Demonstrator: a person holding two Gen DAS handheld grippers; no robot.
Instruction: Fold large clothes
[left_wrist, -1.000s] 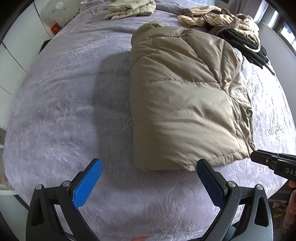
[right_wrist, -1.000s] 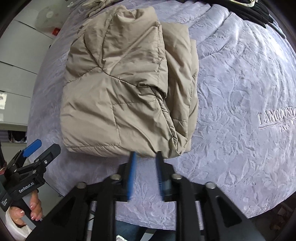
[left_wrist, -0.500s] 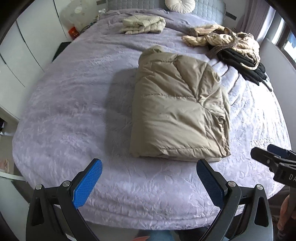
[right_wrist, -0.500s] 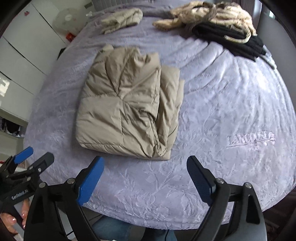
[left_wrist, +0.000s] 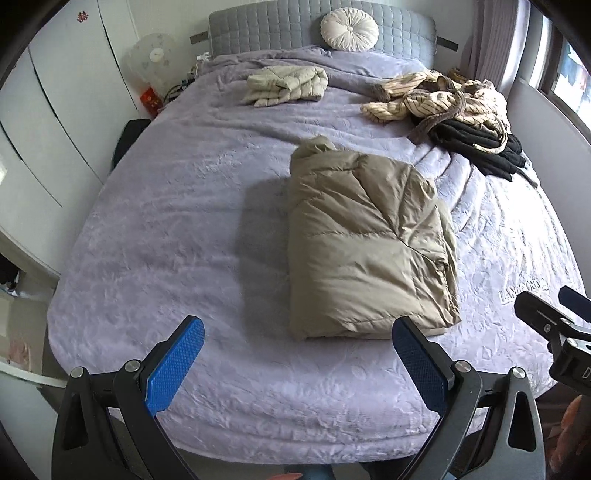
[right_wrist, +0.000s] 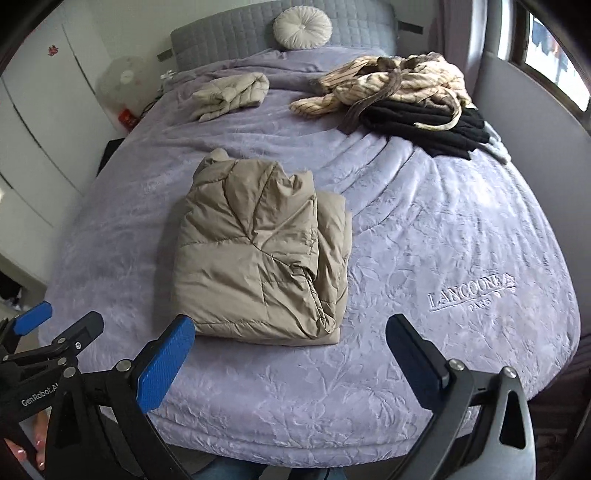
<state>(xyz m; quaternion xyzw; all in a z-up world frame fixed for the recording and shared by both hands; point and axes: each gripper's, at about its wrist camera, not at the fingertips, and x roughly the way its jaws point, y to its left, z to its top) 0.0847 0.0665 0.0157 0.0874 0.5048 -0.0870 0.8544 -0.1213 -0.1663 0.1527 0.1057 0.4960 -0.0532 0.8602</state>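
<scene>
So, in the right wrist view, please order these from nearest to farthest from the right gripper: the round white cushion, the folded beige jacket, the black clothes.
1. Folded beige jacket: just ahead of the right gripper, slightly left, in the middle of the bed.
2. Black clothes: farther up the bed, on the right, under the striped garment.
3. Round white cushion: farthest, against the grey headboard.

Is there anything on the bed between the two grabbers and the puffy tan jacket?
Nothing visible. Only bare purple bedspread lies between the open left gripper, the open right gripper and the folded tan jacket. The cream jacket and the striped and black clothes pile sit far behind it, near the headboard.
</scene>
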